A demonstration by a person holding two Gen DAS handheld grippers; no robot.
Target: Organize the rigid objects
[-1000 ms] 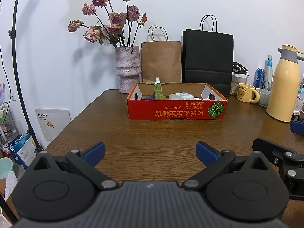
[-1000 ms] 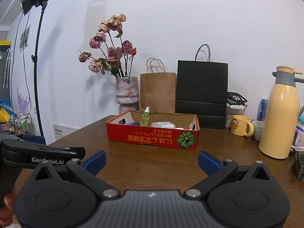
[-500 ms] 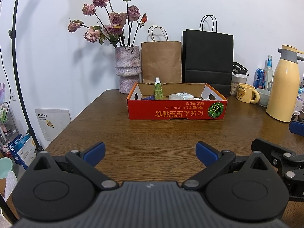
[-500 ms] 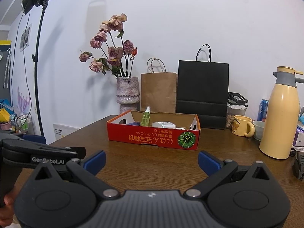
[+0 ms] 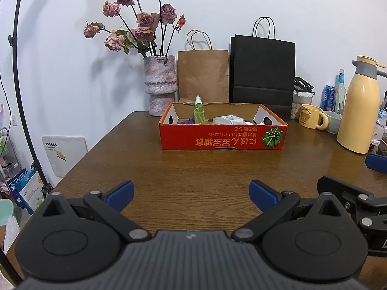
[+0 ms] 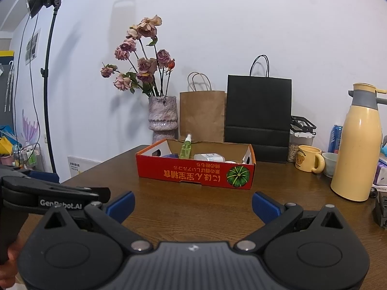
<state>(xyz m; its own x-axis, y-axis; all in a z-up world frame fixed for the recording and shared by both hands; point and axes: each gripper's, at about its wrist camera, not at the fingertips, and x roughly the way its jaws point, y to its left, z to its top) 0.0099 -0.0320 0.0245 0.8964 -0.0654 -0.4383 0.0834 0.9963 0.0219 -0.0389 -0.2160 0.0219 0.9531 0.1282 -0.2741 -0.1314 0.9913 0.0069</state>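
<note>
Toward the table's [image 5: 193, 169] far edge, red cardboard tray [image 5: 223, 140] holds upright green spray bottle [image 5: 198, 112]: light, slick, tippy; I'd grip mid-body. My left gripper [image 5: 191, 191] and right gripper [image 6: 192, 201] gape wide, empty.

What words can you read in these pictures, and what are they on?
"GenRobot.AI": on the left claw's black handle, seen in the right wrist view.
Orange writing on the red box: upside down, not readable.
Yellow mug: small print above the bear, too blurred.
Blue can: too small.
</note>
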